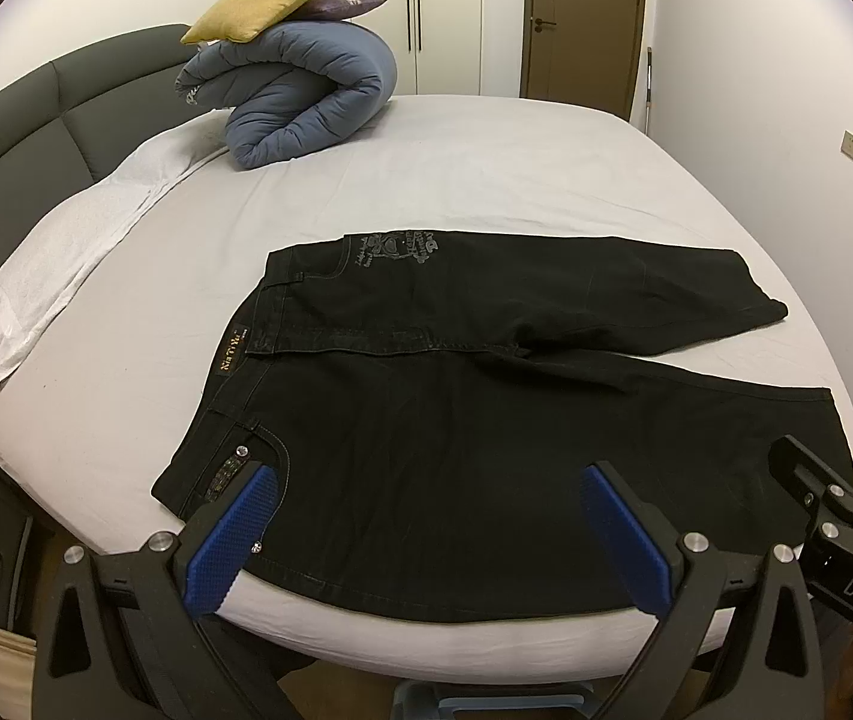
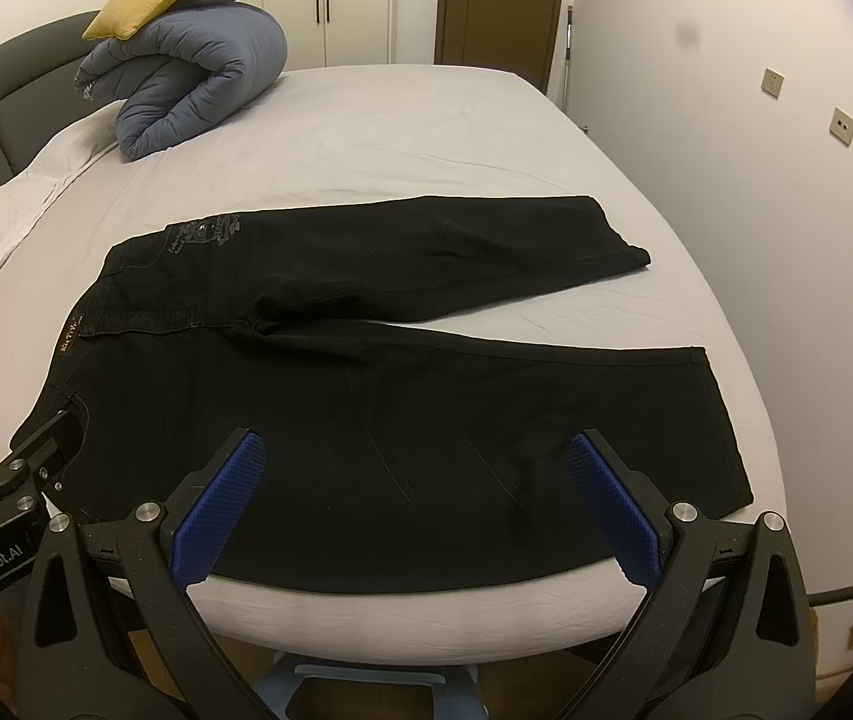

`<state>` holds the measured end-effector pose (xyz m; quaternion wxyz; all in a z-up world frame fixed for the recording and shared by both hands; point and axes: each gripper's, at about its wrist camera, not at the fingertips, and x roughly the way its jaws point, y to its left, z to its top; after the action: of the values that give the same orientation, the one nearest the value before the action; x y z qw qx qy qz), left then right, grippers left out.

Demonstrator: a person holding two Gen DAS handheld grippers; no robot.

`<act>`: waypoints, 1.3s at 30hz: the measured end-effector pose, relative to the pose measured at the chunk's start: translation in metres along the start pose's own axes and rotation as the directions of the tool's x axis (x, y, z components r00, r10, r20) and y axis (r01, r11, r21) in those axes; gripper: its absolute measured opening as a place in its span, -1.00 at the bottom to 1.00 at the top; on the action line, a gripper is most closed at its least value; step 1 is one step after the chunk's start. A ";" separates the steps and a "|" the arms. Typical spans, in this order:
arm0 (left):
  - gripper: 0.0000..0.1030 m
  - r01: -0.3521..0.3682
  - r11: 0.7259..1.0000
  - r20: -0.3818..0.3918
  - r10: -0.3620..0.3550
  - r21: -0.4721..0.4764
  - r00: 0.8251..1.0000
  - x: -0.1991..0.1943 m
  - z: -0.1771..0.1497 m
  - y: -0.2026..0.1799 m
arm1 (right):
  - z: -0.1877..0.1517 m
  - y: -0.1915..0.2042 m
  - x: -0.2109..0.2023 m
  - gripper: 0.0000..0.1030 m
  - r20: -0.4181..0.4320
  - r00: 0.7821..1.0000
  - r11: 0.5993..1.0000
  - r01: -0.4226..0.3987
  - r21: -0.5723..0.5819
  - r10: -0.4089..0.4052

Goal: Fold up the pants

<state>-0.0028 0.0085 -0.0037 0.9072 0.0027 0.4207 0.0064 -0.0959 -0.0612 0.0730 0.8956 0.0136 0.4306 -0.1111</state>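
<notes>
Black pants point(image 1: 456, 420) lie spread flat on the bed, waistband to the left, both legs running right and slightly apart. They also show in the right wrist view point(image 2: 366, 396). My left gripper point(image 1: 426, 498) is open, hovering over the near edge of the pants by the waist pocket. My right gripper point(image 2: 417, 468) is open, hovering over the near leg. Each gripper shows in the other's view: the right gripper point(image 1: 834, 480) at the right edge, the left gripper point(image 2: 12, 450) at the left edge. Neither holds anything.
The bed point(image 1: 486, 168) has a light grey sheet and a dark headboard point(image 1: 18, 120) at left. A rolled blue duvet point(image 1: 300, 90) with a yellow cushion point(image 1: 264, 0) sits at the far left. A white pillow point(image 1: 66, 252) lies along the left side. A wall point(image 2: 786, 210) is at right.
</notes>
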 end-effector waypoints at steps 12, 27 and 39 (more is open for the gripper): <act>1.00 -0.003 1.000 -0.002 0.003 -0.002 1.000 0.000 -0.002 0.001 | 0.000 -0.002 0.001 1.00 -0.004 1.000 1.000 -0.002 0.003 0.002; 1.00 -0.006 1.000 -0.005 0.006 -0.001 1.000 0.002 -0.007 0.003 | -0.003 -0.004 0.004 1.00 -0.010 1.000 1.000 -0.009 0.004 0.010; 1.00 -0.053 0.999 -0.007 0.053 -0.006 0.999 0.013 -0.006 0.010 | 0.000 0.002 0.014 1.00 -0.027 1.000 1.000 -0.014 -0.008 0.014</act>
<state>0.0005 0.0187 -0.0173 0.9053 0.0110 0.4235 0.0318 -0.0869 -0.0622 0.0623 0.8906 0.0147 0.4428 -0.1028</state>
